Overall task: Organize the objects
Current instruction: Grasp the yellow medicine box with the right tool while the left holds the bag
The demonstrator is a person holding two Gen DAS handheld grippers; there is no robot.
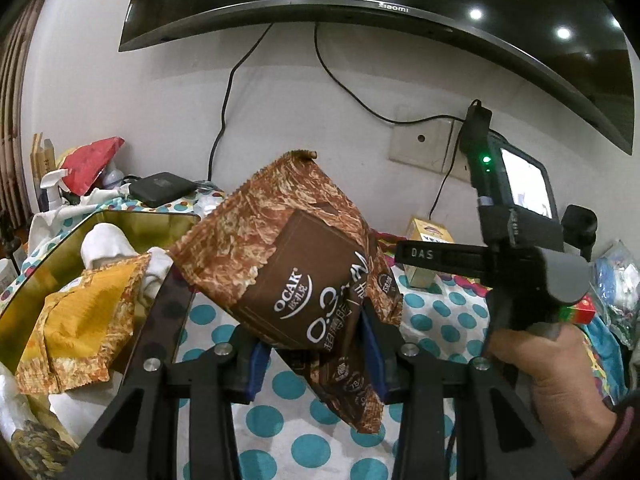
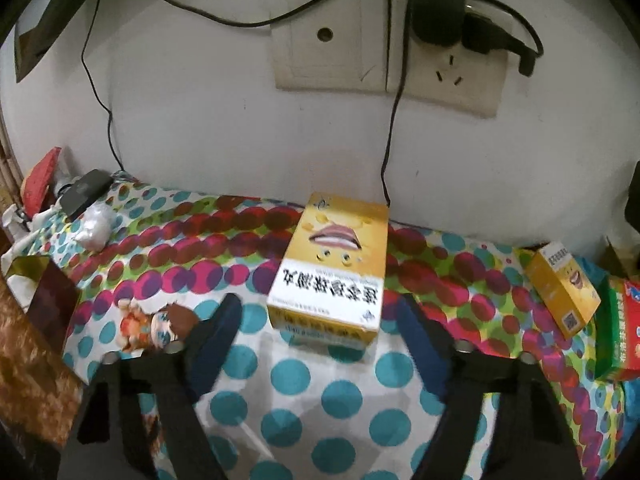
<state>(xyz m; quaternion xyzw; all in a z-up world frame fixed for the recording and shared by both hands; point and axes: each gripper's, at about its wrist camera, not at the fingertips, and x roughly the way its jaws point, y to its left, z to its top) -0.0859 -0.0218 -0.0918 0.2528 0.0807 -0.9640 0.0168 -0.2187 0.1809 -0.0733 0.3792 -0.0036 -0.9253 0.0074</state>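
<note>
Dotted cloth [image 2: 280, 380] | our left gripper [image 1: 316, 344] pinches brown packet [image 1: 288, 248] beside tin [image 1: 36, 300] | right gripper [image 2: 320, 320] spread before yellow box [image 2: 332, 268] | packet may slip.

A dark television [image 1: 380, 12] hangs on the white wall, its cables [image 1: 224, 92] trailing down past a beige socket plate [image 2: 332, 40] to a table draped in a polka-dot cloth [image 2: 248, 364].

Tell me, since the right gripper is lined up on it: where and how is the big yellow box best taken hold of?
Grip the yellow box across its two long side faces, near the end facing the camera, coming straight in from the front. It lies flat with its length pointing along the right gripper, whose fingers stand wider than the box. Its sides look flat, parallel and clear of neighbours.
</note>
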